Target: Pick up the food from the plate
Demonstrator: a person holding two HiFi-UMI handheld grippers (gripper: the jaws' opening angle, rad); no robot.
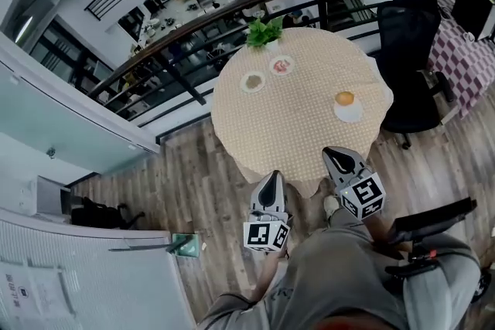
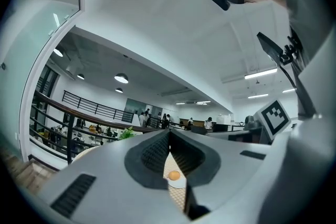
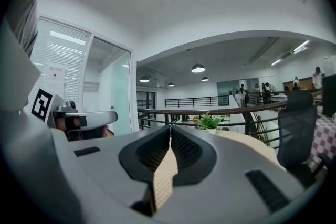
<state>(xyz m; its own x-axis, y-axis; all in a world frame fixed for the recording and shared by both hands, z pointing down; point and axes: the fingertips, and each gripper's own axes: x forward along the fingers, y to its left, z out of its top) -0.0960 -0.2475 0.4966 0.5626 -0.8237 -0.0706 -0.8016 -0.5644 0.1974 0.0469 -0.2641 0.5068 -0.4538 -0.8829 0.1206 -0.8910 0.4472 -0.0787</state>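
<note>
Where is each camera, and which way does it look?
Head view: on the person's head, facing steeply down at the round table; left gripper, right gripper, grey clothes show.
Left gripper view: on the left gripper, facing the orange food on its white plate; shut jaws, right gripper show.
Right gripper view: on the right gripper, facing the potted plant; shut jaws, left gripper show.
Shared: head and right gripper views both show the plant.

Round cloth-covered table [image 1: 302, 127] on wood-plank floor [image 1: 193, 166], beside a dark balcony railing [image 1: 209, 16] and black office chair [image 1: 410, 42].
</note>
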